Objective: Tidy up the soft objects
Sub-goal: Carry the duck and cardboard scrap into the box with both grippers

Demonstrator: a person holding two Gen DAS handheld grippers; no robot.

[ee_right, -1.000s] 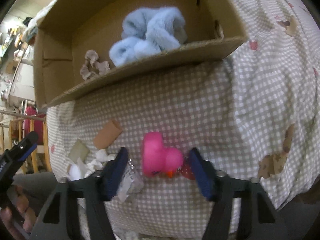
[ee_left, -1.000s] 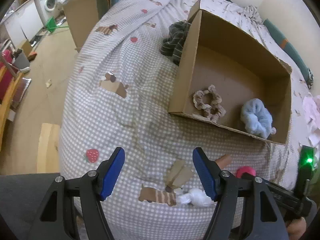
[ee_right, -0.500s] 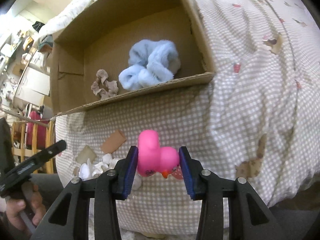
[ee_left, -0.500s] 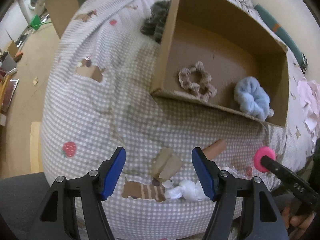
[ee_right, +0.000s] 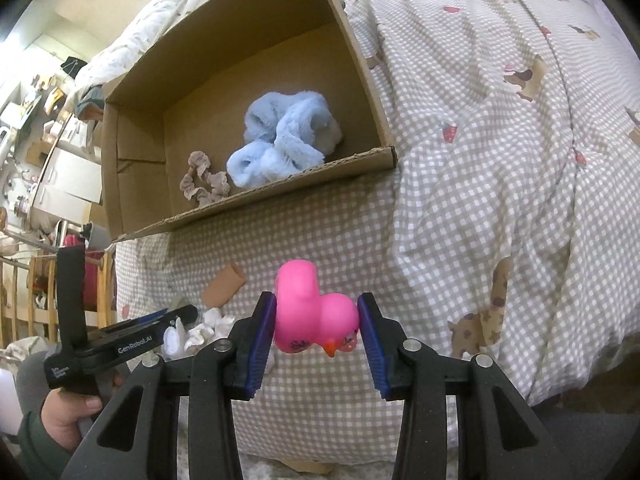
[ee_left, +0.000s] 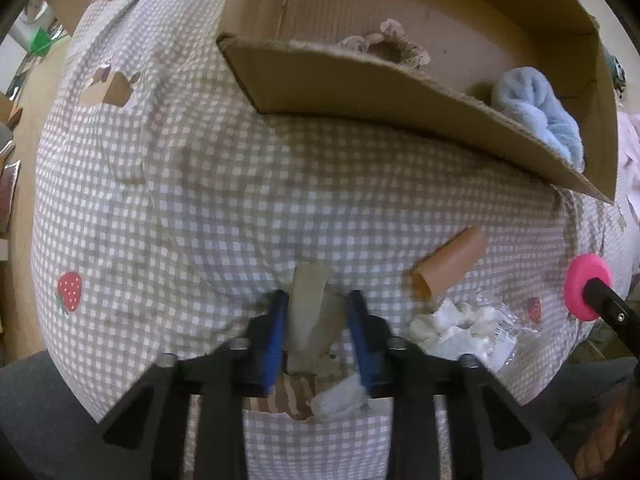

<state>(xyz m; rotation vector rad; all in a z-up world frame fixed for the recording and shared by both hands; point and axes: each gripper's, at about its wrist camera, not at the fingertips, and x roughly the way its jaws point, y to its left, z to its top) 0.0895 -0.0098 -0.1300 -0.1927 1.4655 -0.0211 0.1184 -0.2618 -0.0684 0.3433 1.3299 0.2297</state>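
My left gripper (ee_left: 316, 320) points down onto the checked bedspread (ee_left: 180, 200). Its jaws are closing, and the blue pads (ee_left: 276, 332) touch both sides of a beige folded piece (ee_left: 310, 304). My right gripper (ee_right: 316, 316) is shut on a pink rubber duck (ee_right: 312, 312), held a little above the bed; the duck (ee_left: 588, 286) also shows at the right edge of the left wrist view. Behind them an open cardboard box (ee_right: 280, 196) holds a fluffy blue scrunchie (ee_right: 284, 136) and a beige scrunchie (ee_right: 204, 180).
A brown tube-shaped piece (ee_left: 448, 264) and crumpled white tissue with clear plastic (ee_left: 460, 324) lie beside the left gripper. The box's front wall (ee_left: 360, 80) rises just beyond them. A hand (ee_right: 64, 404) holds the left gripper's handle. Floor and furniture lie off the bed's left side.
The left gripper came down onto the bed and its jaws narrowed from wide open around the beige piece. The right gripper closed on the pink duck and raised it slightly.
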